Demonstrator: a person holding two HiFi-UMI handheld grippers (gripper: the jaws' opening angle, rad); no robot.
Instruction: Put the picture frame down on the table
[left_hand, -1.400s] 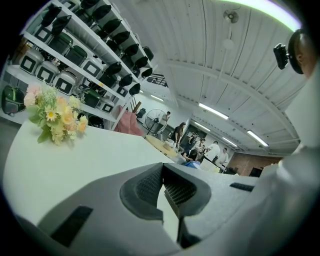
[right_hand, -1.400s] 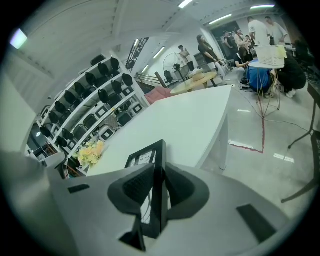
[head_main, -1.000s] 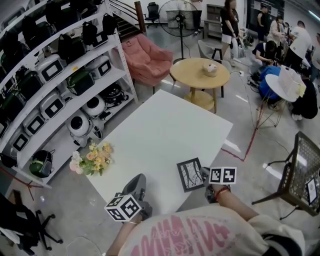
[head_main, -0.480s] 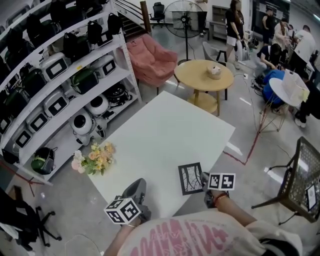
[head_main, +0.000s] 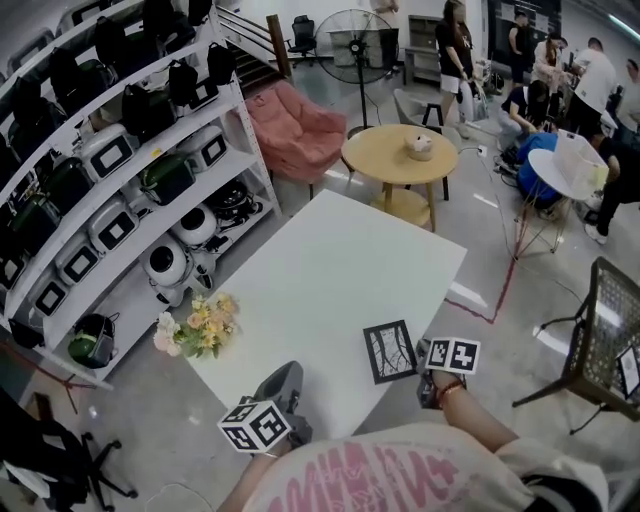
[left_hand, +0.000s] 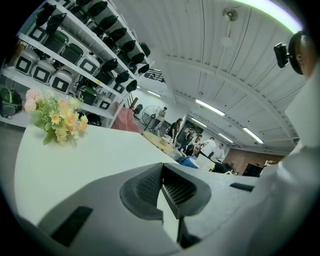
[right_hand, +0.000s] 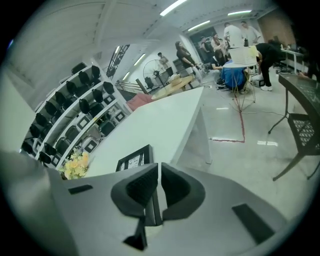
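Right gripper view shows the picture frame (right_hand: 133, 160) edge-on, its thin black rim running down between the two pads of the right gripper (right_hand: 159, 187), which are pressed narrowly onto it. The frame's face, a pale print inside a black border, is turned toward the left of that view. In the head view the frame sits over the near right corner of the white tabletop (head_main: 330, 270), close to the edge, its face tilted up toward the camera. I cannot tell whether its lower edge touches the tabletop. The right gripper meets it from the right, with the marker cube just beside the frame and a hand with a red wristband behind it.

The left gripper (head_main: 285, 380) is at the near edge of the tabletop, well apart from the frame. In the left gripper view its pads meet at the tips and nothing is between them.

A bunch of yellow and pink flowers (head_main: 195, 325) sits at the left corner of the tabletop. To the left of it, white shelves (head_main: 110, 170) hold helmets and boxed devices. Farther off are a pink armchair (head_main: 295, 120), a round wooden table (head_main: 400, 155), a standing fan (head_main: 357, 35) and several people. A wire chair (head_main: 610, 330) stands at the right.
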